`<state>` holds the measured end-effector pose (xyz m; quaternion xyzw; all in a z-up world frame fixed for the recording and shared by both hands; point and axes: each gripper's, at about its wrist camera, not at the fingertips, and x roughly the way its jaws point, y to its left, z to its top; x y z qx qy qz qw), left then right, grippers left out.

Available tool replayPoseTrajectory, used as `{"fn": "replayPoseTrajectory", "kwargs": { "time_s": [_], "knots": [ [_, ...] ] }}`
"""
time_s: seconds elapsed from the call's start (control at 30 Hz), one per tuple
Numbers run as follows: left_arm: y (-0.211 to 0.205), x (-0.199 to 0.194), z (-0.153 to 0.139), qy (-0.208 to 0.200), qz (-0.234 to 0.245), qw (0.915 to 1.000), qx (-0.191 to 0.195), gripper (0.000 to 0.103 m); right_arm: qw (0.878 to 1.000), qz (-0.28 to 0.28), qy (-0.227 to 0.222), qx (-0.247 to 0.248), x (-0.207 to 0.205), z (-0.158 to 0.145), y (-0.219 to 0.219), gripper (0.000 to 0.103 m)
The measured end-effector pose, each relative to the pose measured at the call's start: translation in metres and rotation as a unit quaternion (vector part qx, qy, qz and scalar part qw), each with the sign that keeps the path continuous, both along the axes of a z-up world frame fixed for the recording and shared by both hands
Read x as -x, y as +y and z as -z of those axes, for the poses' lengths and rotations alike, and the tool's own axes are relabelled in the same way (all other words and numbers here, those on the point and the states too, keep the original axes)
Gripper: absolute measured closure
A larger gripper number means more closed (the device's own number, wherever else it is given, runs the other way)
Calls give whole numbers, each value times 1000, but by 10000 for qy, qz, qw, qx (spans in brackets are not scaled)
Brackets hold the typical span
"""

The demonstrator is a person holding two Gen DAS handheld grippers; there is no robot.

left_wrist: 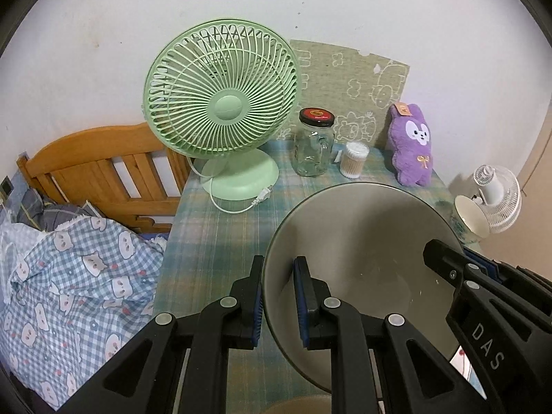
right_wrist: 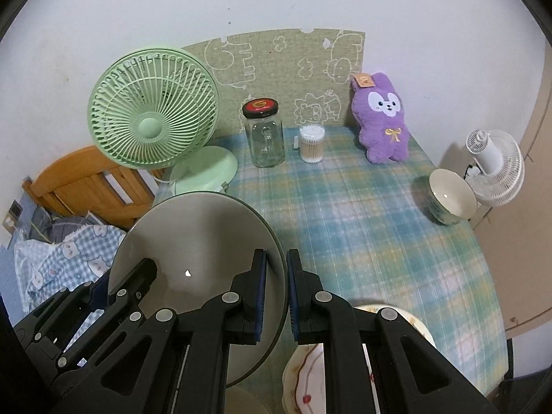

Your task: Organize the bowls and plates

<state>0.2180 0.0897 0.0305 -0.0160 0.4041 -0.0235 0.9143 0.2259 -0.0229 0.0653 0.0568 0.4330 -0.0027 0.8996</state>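
Note:
A large grey plate (left_wrist: 362, 241) is held up over the plaid table (right_wrist: 362, 241), tilted. My left gripper (left_wrist: 278, 296) is shut on the plate's left rim. My right gripper (right_wrist: 276, 293) is shut on its right rim; the plate also shows in the right wrist view (right_wrist: 196, 241). Each gripper shows in the other's view: the right (left_wrist: 445, 258), the left (right_wrist: 138, 276). A white bowl (right_wrist: 448, 196) with a patterned outside stands at the table's right edge. A cream plate with a red pattern (right_wrist: 310, 379) lies below my right gripper, partly hidden.
A green fan (left_wrist: 220, 103), a glass jar with a black lid (left_wrist: 314, 148), a tub of cotton swabs (left_wrist: 353, 160) and a purple plush rabbit (left_wrist: 410, 145) stand along the back of the table. A white fan (right_wrist: 493, 165) is beyond the right edge. A bed (left_wrist: 69, 258) is at left.

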Motion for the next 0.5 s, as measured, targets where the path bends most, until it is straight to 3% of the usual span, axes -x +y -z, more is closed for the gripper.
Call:
{"fn": "replayPoseTrajectory", "kwargs": {
  "time_s": [0.5],
  "knots": [
    [5,54,16,143,186,9997,1,90,9998,125,120,53,61,16,8,88]
  ]
}}
